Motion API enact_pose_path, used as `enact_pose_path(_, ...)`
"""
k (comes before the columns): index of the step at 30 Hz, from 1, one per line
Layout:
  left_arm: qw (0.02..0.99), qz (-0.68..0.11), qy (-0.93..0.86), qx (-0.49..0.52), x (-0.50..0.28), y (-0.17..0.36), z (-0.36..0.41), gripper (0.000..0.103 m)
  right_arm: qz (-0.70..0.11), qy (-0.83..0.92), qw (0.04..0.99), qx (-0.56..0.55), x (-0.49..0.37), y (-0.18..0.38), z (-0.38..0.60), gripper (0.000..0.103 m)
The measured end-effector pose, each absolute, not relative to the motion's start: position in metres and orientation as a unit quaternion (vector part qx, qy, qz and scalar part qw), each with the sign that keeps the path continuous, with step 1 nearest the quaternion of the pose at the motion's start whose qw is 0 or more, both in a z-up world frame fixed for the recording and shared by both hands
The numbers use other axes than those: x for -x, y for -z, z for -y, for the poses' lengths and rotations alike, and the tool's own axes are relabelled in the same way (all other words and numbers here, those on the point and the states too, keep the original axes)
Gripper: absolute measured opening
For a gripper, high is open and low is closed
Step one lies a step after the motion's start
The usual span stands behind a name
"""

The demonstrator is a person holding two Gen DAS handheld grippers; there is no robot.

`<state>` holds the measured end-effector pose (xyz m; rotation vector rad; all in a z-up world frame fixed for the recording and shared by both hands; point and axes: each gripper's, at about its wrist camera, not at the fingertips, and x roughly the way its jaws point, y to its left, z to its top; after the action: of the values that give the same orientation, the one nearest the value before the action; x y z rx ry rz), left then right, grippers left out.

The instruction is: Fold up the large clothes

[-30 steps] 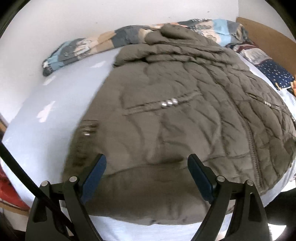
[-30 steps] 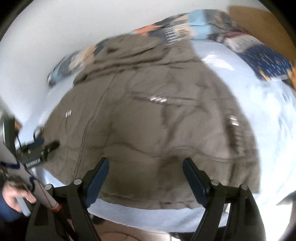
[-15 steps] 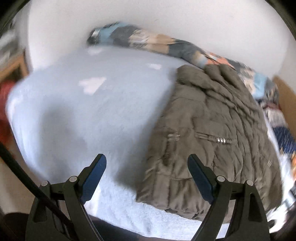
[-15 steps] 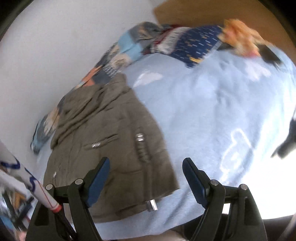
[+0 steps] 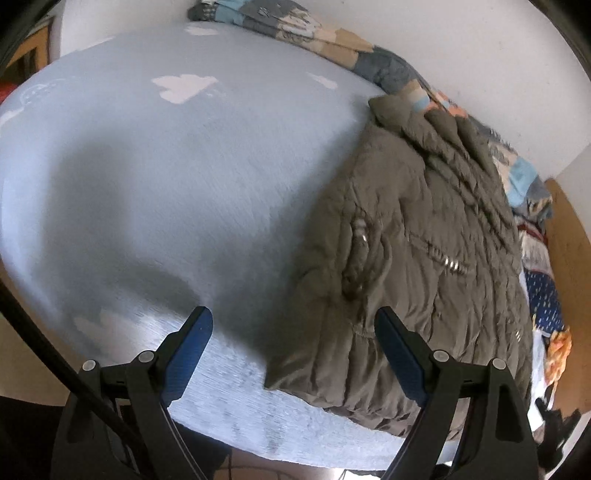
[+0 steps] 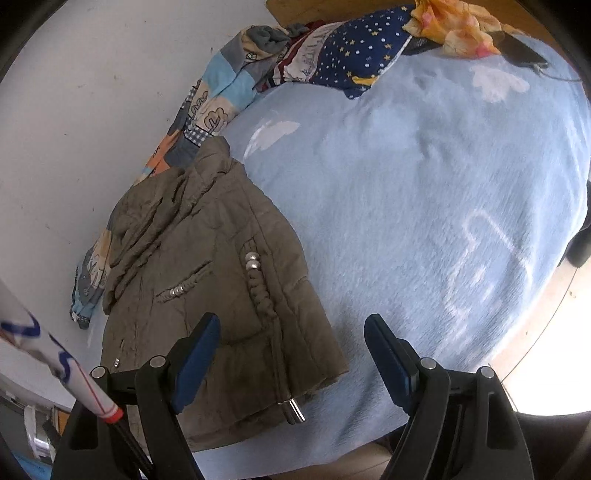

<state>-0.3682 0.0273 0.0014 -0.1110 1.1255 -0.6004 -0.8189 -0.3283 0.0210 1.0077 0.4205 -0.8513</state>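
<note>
Jacket: an olive-brown quilted jacket lies on the bed, folded to a compact block, collar toward the wall, hem at the near edge
Bed: a pale blue fleece blanket with white cloud shapes covers it; the mattress and frame beneath stay hidden
Left tool: the left tool hangs over the near edge of the bed with its blue pads spread wide and nothing between them; the jacket's near left corner sits just past the right pad, apart from it
Right tool: the right tool stands spread too, gripping nothing; its left finger overlaps part of the jacket's hem in the view, so contact there cannot be told
Jacket details: silver snaps and a braided trim show on the front; a metal zip pull pokes out at the hem; the sleeves are tucked out of sight
Far edge: a patchwork quilt is bunched along the white wall, partly behind the collar
Corner heap: a navy dotted cloth and an orange cloth are piled at the headboard, cut off by the lens rim
Blur: the left view is smeared, so the blanket's texture is hard to read
</note>
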Motion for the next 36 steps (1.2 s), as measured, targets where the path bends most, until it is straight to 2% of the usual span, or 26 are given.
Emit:
enact_pose_path(24, 0.820, -0.491, 0.295, -0.002, 0.390, 0.009, 0.003, 0.089, -0.222, 0.354, 0.753, -0.509, 0.792, 0.006, 0.337, 0.083)
enact_pose_path(26, 0.822, -0.490, 0.291, 0.001, 0.392, 0.010, 0.003, 0.089, -0.227, 0.352, 0.749, -0.514, 0.789, 0.012, 0.339, 0.069)
enact_pose_path(27, 0.824, -0.488, 0.288, 0.000, 0.393, 0.010, 0.004, 0.089, -0.228, 0.349, 0.750, -0.514, 0.788, 0.013, 0.339, 0.066)
enact_pose_path(31, 0.828, -0.472, 0.303, -0.006, 0.400, 0.005, 0.008, 0.088, -0.227, 0.328, 0.774, -0.492, 0.779, 0.008, 0.334, 0.027)
enact_pose_path(32, 0.831, -0.465, 0.307, -0.009, 0.402, 0.004, 0.009, 0.087, -0.224, 0.327, 0.783, -0.479, 0.778, 0.003, 0.331, 0.023)
enact_pose_path(36, 0.836, -0.451, 0.310, -0.021, 0.405, 0.004, 0.013, 0.085, -0.222, 0.335, 0.807, -0.433, 0.772, -0.011, 0.323, 0.022)
